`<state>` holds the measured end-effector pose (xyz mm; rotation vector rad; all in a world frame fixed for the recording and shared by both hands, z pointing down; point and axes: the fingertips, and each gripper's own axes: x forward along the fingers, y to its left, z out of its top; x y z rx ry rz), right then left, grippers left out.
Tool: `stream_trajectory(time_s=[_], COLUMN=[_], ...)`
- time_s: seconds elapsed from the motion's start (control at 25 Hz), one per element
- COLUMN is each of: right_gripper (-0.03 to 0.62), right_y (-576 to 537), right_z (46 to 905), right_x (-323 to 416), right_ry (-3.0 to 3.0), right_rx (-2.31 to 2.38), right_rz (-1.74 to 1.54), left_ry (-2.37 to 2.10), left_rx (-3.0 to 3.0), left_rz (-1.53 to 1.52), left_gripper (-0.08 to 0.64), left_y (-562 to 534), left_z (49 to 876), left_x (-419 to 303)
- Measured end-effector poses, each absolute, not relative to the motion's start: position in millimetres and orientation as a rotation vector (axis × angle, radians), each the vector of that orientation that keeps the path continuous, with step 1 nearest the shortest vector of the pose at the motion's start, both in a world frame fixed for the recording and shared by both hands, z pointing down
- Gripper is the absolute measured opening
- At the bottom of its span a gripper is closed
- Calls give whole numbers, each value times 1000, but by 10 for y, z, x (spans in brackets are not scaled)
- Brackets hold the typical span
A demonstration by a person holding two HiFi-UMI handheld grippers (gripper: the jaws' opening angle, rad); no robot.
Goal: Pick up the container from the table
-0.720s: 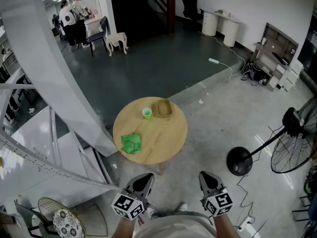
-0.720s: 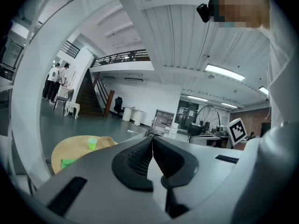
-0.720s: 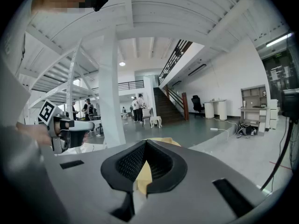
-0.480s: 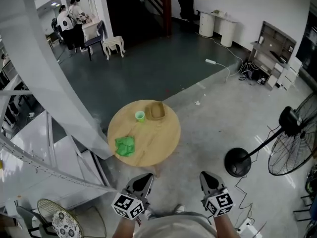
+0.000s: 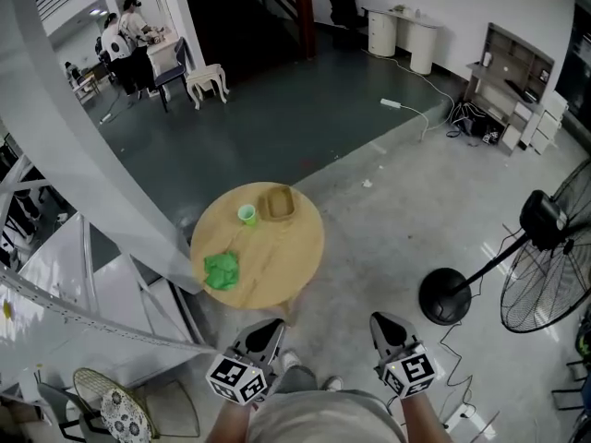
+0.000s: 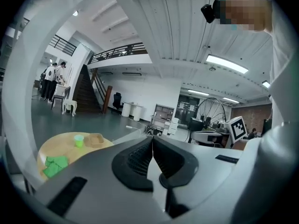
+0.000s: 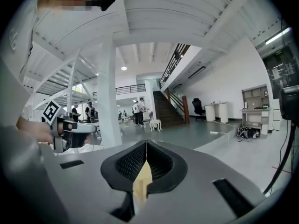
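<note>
The container is a shallow tan tray at the far side of a round wooden table. A small green cup stands just left of it, and a crumpled green cloth lies near the table's left edge. Both grippers hang close to the person's body, well short of the table. My left gripper is shut and empty, as is my right gripper. The left gripper view shows its jaws pressed together, with the container far off to the left. In the right gripper view the right gripper is shut too.
A pedestal fan with a round black base stands to the right, its cable trailing on the floor. A white slanted steel beam and railings crowd the table's left. A wire-mesh fan lies at the lower left. People stand far back.
In the head view the table has drifted left and looks slightly smaller. Both grippers keep their place at the bottom edge, still shut.
</note>
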<state>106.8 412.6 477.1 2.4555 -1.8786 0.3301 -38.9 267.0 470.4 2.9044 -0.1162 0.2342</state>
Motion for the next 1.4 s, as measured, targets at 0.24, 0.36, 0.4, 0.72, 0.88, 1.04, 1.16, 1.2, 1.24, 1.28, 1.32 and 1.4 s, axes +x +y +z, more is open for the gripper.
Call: stream_trajectory(time_s=[0.24, 0.36, 0.4, 0.72, 0.88, 1.04, 1.16, 1.2, 1.24, 1.28, 1.32, 1.4], right_gripper=[26, 26, 26, 26, 28, 28, 28, 29, 29, 31, 34, 45], right_y=[3765, 3344, 3201, 1884, 1252, 776, 471, 377, 283, 187, 89, -116], right_z=[4939, 4966, 4978, 5130, 5209, 5326, 5426, 5463, 5497, 5528, 5564, 5663], right_x=[1395, 1580, 1637, 2082, 2142, 2147, 2157, 2169, 2185, 2204, 2224, 2262], right_ry=[-1920, -1947, -1958, -1983, -2011, -2021, -2023, -2025, -2027, -2030, -2033, -2039], right_rx=[2389, 2346, 2329, 2224, 2163, 2082, 2014, 1993, 1972, 1950, 1928, 1883], right_rz=[373, 380, 387, 419, 428, 442, 448, 453, 458, 461, 464, 470], left_ry=[-171, -205, -218, -307, -379, -478, -543, -565, -587, -610, -633, -681], left_rx=[2888, 2875, 2868, 2843, 2843, 2815, 2792, 2784, 2775, 2765, 2755, 2734], left_rz=[248, 246, 247, 232, 216, 208, 202, 200, 197, 195, 193, 196], left_gripper=[17, 17, 17, 17, 17, 17, 17, 17, 17, 17, 17, 17], left_y=[2348, 1960, 1831, 644, 149, -177, -318, -353, -386, -419, -454, -540], left_z=[4821, 4867, 4885, 4975, 5002, 5037, 5054, 5057, 5058, 5060, 5065, 5097], left_x=[-95, 72, 124, 405, 313, 152, 56, 30, 8, -10, -27, -58])
